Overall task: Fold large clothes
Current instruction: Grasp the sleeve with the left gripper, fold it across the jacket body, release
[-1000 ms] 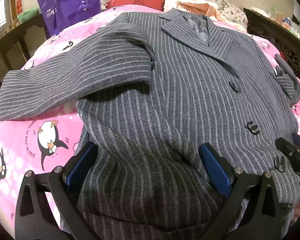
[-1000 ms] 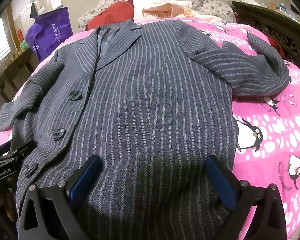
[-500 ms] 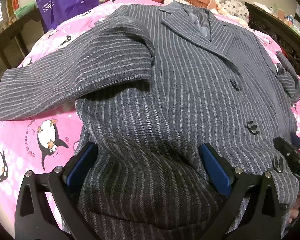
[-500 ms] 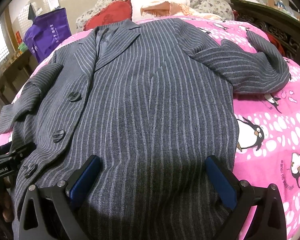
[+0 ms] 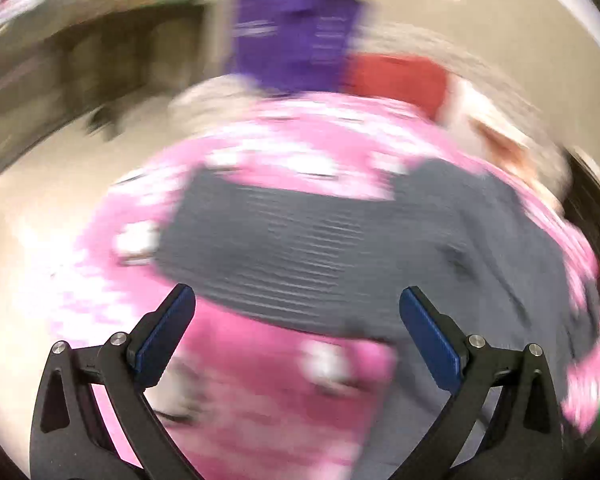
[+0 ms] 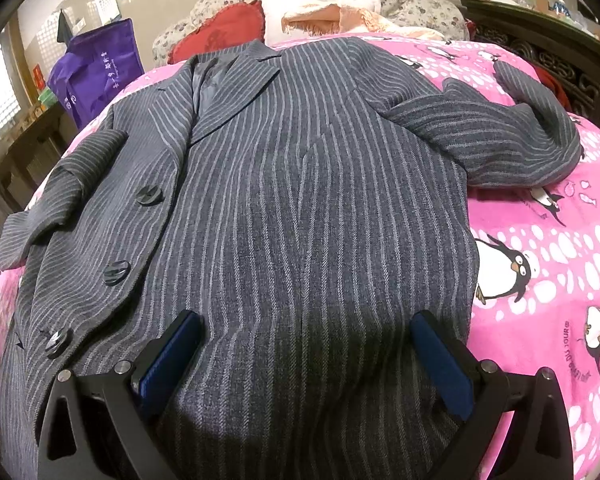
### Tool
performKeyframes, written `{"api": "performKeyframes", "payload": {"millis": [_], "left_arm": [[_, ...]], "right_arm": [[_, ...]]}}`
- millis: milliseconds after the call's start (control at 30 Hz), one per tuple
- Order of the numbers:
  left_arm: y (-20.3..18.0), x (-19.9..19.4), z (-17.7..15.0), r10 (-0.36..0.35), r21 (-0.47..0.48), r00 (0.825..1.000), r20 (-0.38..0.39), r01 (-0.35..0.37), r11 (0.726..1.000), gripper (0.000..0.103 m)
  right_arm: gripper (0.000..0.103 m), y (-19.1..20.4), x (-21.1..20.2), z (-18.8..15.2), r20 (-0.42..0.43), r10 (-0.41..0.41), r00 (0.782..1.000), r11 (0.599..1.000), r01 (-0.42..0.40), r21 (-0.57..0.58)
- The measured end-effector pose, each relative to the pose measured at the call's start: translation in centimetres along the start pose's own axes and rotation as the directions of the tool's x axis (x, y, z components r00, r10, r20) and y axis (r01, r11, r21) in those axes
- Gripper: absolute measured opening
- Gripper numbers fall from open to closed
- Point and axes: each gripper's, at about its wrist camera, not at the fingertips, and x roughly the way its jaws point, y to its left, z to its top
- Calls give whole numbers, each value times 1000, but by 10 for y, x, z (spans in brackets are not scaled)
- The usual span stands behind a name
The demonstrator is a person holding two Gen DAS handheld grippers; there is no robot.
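1. The bed (image 6: 548,264) fills the scene, covered in a pink penguin blanket. It gives a broad, soft surface, with bare pink showing on the coat's right side and a narrower strip past its left sleeve.
2. The coat (image 6: 300,208), grey with pale pinstripes, lies face up and spread flat across the middle of that bed, collar toward the pillows and hem toward the cameras. It looks like thick wool. I judge it heavy and limp, likely to drag and sag rather than slide, so a deep bite on a seam or sleeve cuff should hold better than a pinch of flat cloth.
3. The right sleeve (image 6: 500,140) bends back on itself beside the body; its cuff is a free edge to take.
4. The left sleeve (image 5: 284,248) stretches out over pink blanket in a badly blurred left view, with the bed edge and floor just beyond it, so there is little room there.
5. The right tongs (image 6: 306,354) hover spread wide over the lower front panel, gripping nothing.
6. The left tongs (image 5: 296,332) are just as wide apart and empty, near the sleeve's lower edge.
7. Three dark buttons (image 6: 117,272) run down the front, hard spots to avoid clamping.
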Motion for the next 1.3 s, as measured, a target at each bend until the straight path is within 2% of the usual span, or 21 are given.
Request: {"api": "performKeyframes", "payload": {"millis": [33,67,100,133,233,367,433,467,500,533,600,667,800,867,933,967,1033,1100,1167,1233,1300], "left_arm": [[25,10,4,33,-74,999,-26,-35,997,87],[52,27,6,41,-153,996,-82,-53,987,70],[63,36,6,36,-187,993,-111,-56,981,60],[76,49,3,24,-225,988,-154,-58,973,57],[73,59,-4,-31,-209,990,-140,1,978,57],[64,71,6,-58,-183,990,-125,34,983,72],[67,76,16,-65,-188,993,-102,44,981,72],[67,78,23,-67,-184,993,-93,49,982,59],[67,79,30,-54,-182,993,-101,35,983,29],[67,80,33,-63,-186,992,-112,41,982,17],[57,67,44,-52,-151,996,-74,40,988,11],[46,50,55,-65,-126,998,-23,62,990,10],[7,22,84,-185,-103,981,57,190,976,10],[-32,16,93,-259,-51,964,65,262,964,10],[-73,16,91,-344,-15,938,44,345,938,9],[-102,16,86,-403,4,915,23,403,915,9],[-151,16,72,-478,51,878,-18,478,877,9],[-214,20,46,-547,114,834,-79,552,826,9],[-255,28,28,-576,136,807,-132,590,796,9],[-297,40,6,-605,148,770,-202,635,758,9],[-331,54,-15,-606,184,752,-259,654,734,9]], "right_arm": [[103,0,0,0,0,-1,1000,1000,1,-1],[103,0,0,0,1,-2,1000,1000,2,-1],[103,0,0,0,1,-1,1000,1000,1,-1],[103,0,0,0,1,-1,1000,1000,1,0],[103,0,0,0,1,-1,1000,1000,1,-1],[103,0,0,0,1,-2,1000,1000,2,-2],[103,1,0,0,1,-2,1000,1000,2,-1],[103,1,0,0,1,-3,1000,1000,3,-2],[103,0,0,0,1,-2,1000,1000,2,-1],[103,0,0,0,1,-1,1000,1000,1,0],[103,0,0,0,2,-2,1000,1000,2,-1],[103,1,-1,0,1,-5,1000,1000,5,0],[103,2,-19,-1,9,-66,998,998,66,15],[103,7,-39,-5,48,-108,993,994,109,-2],[103,11,-59,-8,93,-141,986,989,144,-23],[103,13,-69,-11,116,-156,981,986,161,-36],[103,14,-86,-14,141,-165,976,984,172,-41],[103,13,-101,-17,160,-168,973,984,176,-33],[103,11,-116,-20,180,-170,969,984,177,-27],[103,8,-133,-22,204,-181,962,981,190,-28],[103,2,-147,-26,220,-199,955,977,212,-35]]}}
